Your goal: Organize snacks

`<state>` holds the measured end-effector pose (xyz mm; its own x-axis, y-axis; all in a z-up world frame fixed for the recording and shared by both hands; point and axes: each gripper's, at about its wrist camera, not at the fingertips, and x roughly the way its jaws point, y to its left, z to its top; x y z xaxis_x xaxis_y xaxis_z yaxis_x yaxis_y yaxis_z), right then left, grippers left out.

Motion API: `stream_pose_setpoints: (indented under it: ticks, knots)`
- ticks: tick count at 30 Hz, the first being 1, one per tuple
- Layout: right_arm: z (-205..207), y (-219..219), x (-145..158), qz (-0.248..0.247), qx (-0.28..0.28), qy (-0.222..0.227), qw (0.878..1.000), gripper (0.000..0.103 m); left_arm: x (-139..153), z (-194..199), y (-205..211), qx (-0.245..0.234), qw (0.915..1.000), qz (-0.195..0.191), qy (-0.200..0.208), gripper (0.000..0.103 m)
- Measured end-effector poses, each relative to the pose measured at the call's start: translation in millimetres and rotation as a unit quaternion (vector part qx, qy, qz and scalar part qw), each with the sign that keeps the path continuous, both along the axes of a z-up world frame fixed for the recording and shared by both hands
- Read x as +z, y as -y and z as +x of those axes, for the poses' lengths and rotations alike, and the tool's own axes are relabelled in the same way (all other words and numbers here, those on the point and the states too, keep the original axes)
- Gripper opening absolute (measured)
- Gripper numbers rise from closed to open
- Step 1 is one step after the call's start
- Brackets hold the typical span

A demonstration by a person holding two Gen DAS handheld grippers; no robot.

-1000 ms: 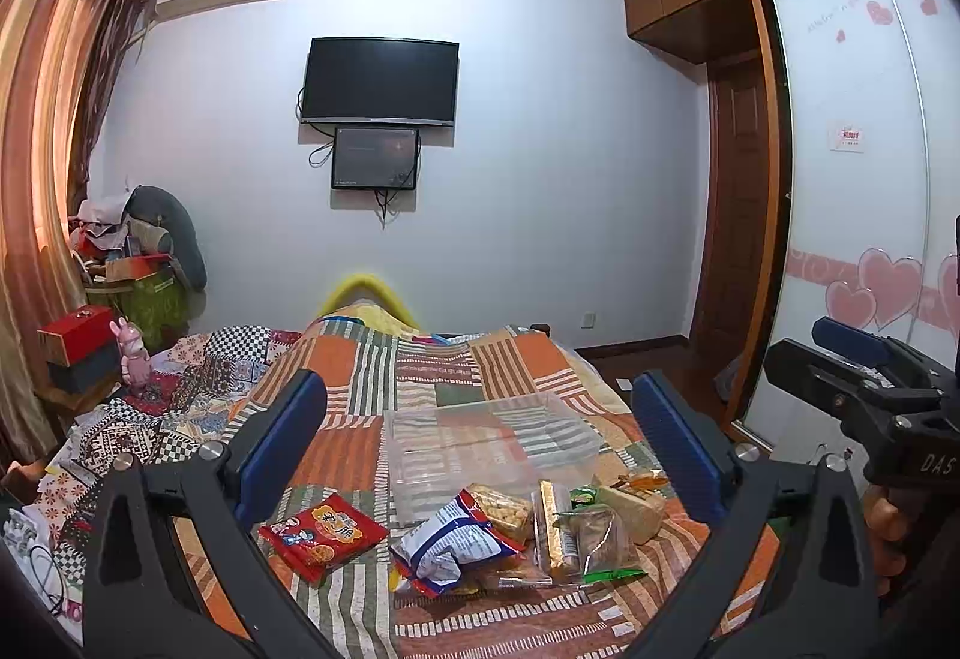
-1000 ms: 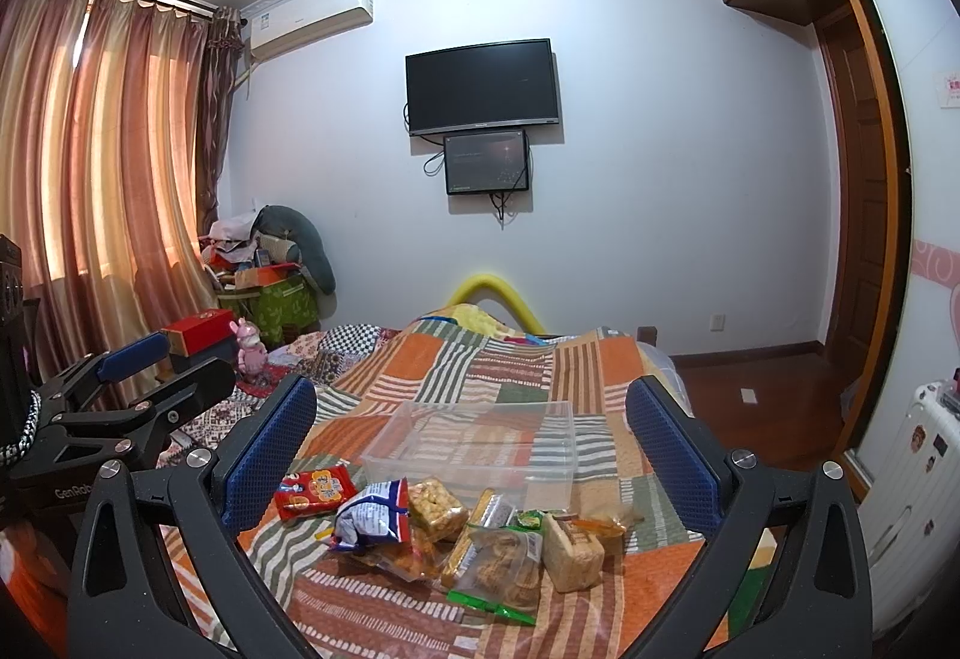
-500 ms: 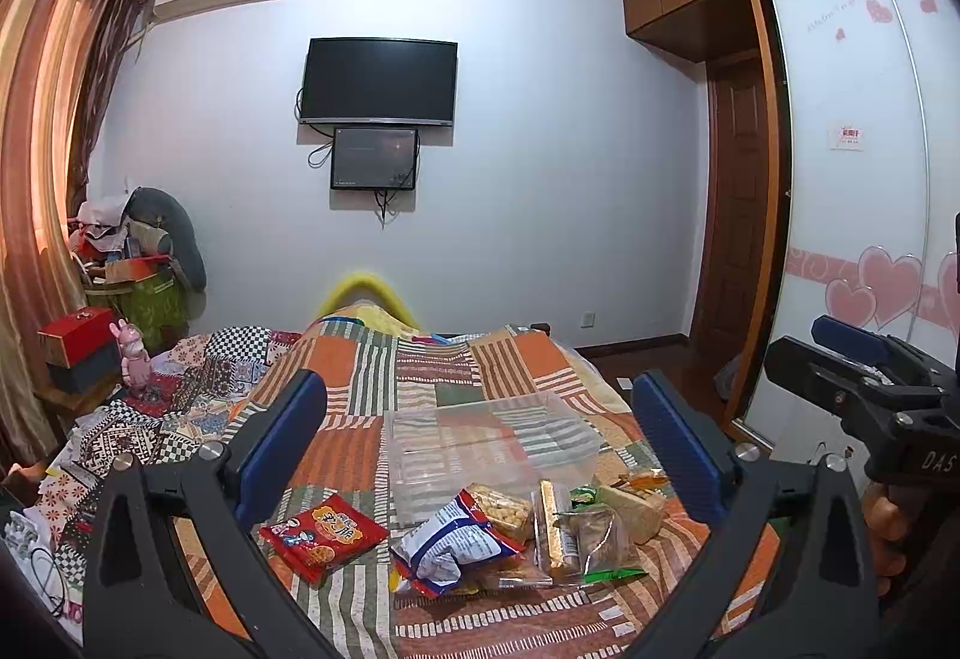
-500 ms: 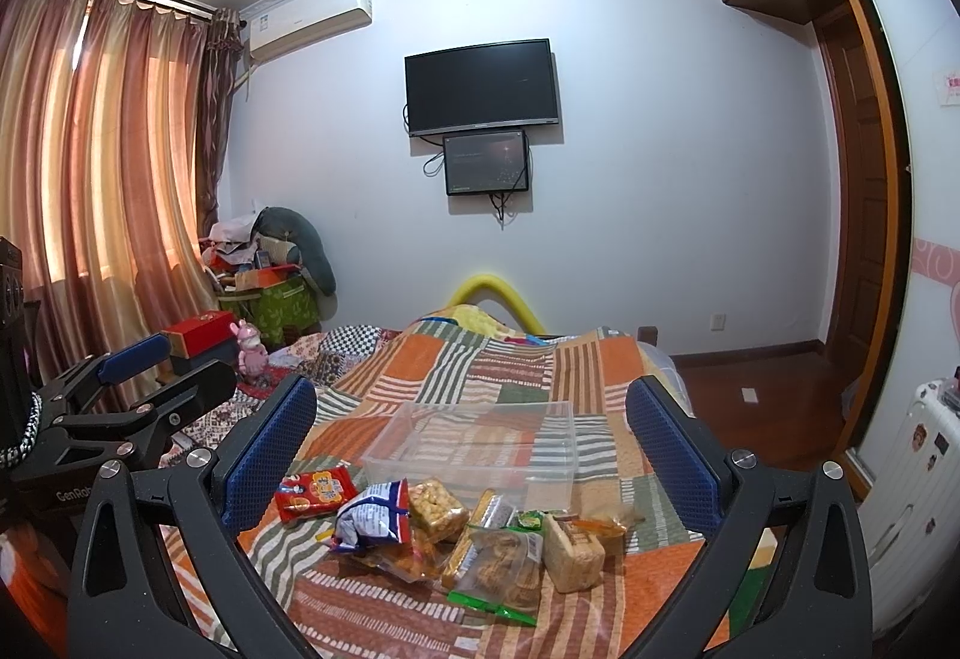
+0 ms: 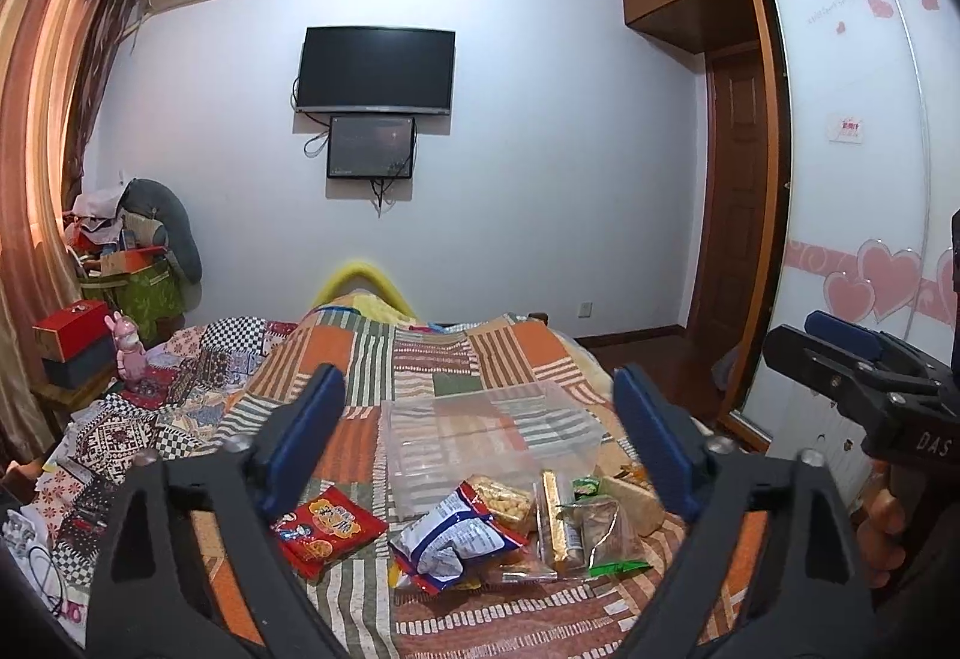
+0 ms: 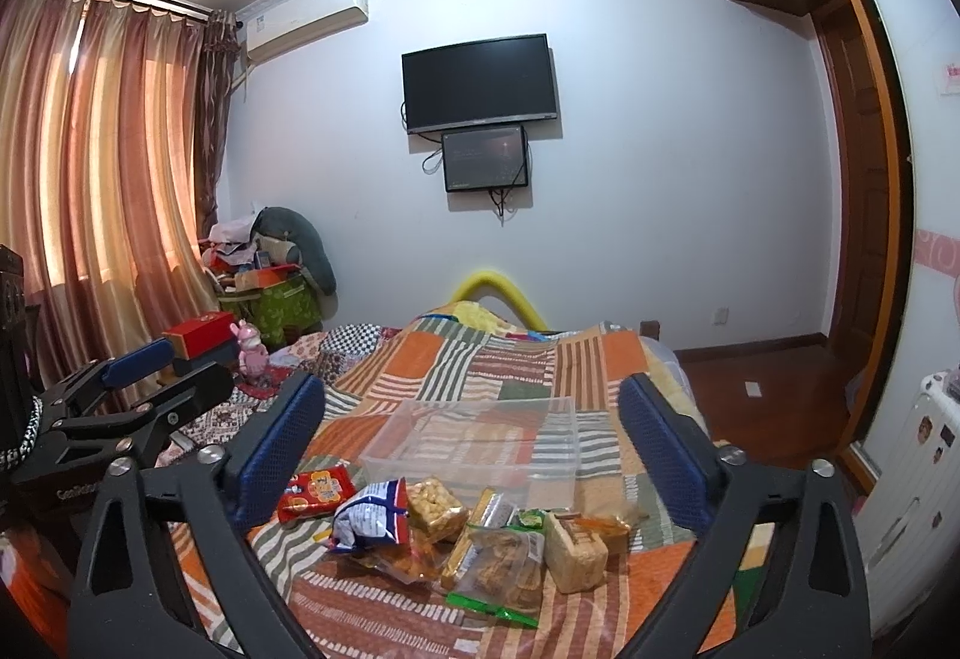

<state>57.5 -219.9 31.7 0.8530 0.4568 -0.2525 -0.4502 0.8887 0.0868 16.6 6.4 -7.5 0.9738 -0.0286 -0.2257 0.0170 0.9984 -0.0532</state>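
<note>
Both grippers, left (image 5: pixel 480 449) and right (image 6: pixel 474 449), hover with jaws apart. Red packet (image 5: pixel 329 528) lies flat beside clear bin (image 5: pixel 486 443); pinch its edge, lift clear of bin wall.

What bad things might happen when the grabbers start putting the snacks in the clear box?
The snacks lie piled and overlapping, so one pinch may drag a neighbour along. The clear box sits on a soft quilt and might tip or slide if bumped. The crinkly blue-and-white bag could slip or get crushed.
</note>
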Motion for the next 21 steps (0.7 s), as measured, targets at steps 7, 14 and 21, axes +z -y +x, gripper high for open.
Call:
stream_pose_setpoints:
  ticks: [7,14,21]
  knots:
    - [15.1,-0.9,-11.3,-0.006,0.002,-0.027,1.000,0.078,-13.8,17.9,-9.7,0.004,0.9996,0.003,-0.028,0.072]
    - [37.7,4.3,-33.9,-0.033,-0.010,-0.067,0.997,0.064,-42.3,54.0,-38.4,0.023,0.9956,0.011,-0.090,0.055]
    - [73.6,17.5,-65.7,-0.058,-0.032,-0.132,0.989,0.054,-82.2,94.0,-84.2,0.042,0.9863,0.012,-0.159,0.051]
